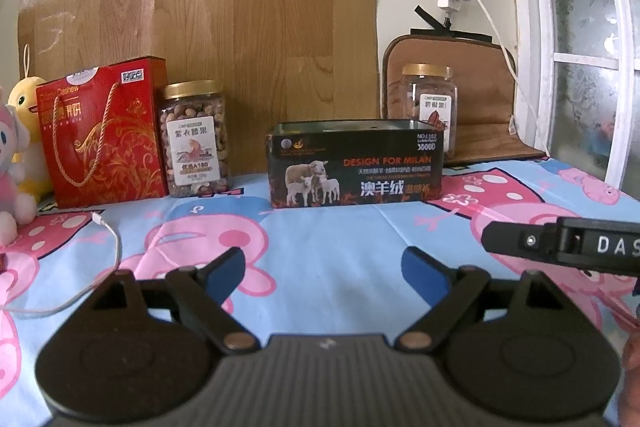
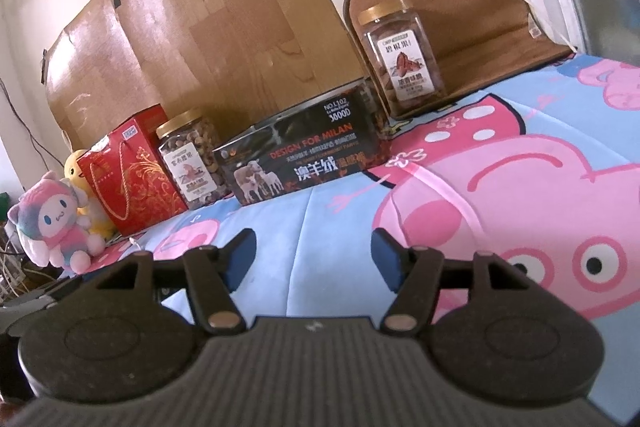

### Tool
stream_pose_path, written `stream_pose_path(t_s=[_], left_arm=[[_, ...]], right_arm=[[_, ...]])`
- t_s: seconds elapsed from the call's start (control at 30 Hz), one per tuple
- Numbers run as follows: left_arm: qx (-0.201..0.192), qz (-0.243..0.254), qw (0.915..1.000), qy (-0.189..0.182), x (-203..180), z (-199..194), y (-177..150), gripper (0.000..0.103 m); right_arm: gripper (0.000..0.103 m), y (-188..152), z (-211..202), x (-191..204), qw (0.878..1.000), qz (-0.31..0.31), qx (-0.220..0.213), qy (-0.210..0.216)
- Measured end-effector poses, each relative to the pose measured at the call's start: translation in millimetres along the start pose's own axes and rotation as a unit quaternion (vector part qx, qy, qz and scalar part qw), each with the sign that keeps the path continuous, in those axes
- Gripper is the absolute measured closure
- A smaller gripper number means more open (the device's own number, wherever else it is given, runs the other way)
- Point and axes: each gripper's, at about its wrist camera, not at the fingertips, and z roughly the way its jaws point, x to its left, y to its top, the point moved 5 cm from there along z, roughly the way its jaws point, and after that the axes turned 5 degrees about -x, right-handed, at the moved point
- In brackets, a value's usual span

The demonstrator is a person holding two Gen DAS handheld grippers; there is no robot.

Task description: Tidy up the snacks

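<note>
A black open tin box (image 1: 354,167) with sheep on its side stands at the back middle of the cartoon bedsheet; it also shows in the right wrist view (image 2: 304,159). A cashew jar (image 1: 196,141) (image 2: 192,163) with a gold lid stands left of it, beside a red gift bag (image 1: 102,135) (image 2: 132,175). A pecan jar (image 1: 432,103) (image 2: 402,55) stands behind the tin at the right. My left gripper (image 1: 322,267) is open and empty, well short of the tin. My right gripper (image 2: 314,255) is open and empty above the sheet.
Plush toys (image 2: 56,223) (image 1: 16,167) sit at the far left. A white cable (image 1: 80,275) lies on the sheet at left. A brown cushion (image 1: 476,95) leans on the wall behind the pecan jar. A window (image 1: 588,27) is at right. The right gripper's body (image 1: 560,243) juts in from the right.
</note>
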Motion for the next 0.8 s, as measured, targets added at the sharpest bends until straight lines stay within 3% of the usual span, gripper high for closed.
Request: stream_pose_path(t_s=[0.13,0.5,0.8], left_arm=[[-0.006,0.007,0.9999,-0.01,-3,-2,1,0.008],[-0.021,0.0,0.9998,-0.007,-1,-6,2,0.007],[-0.035,0.003,0.9992,-0.019,-3,-11,3,0.0]], right_arm=[[0.035,0,1,1,1.0,-0.008,-0.003,0.001],[0.029,1,1,0,1.0,-0.006,-0.011,-0.007],[0.026,1,1,-1,1.0,0.004,-0.012,-0.006]])
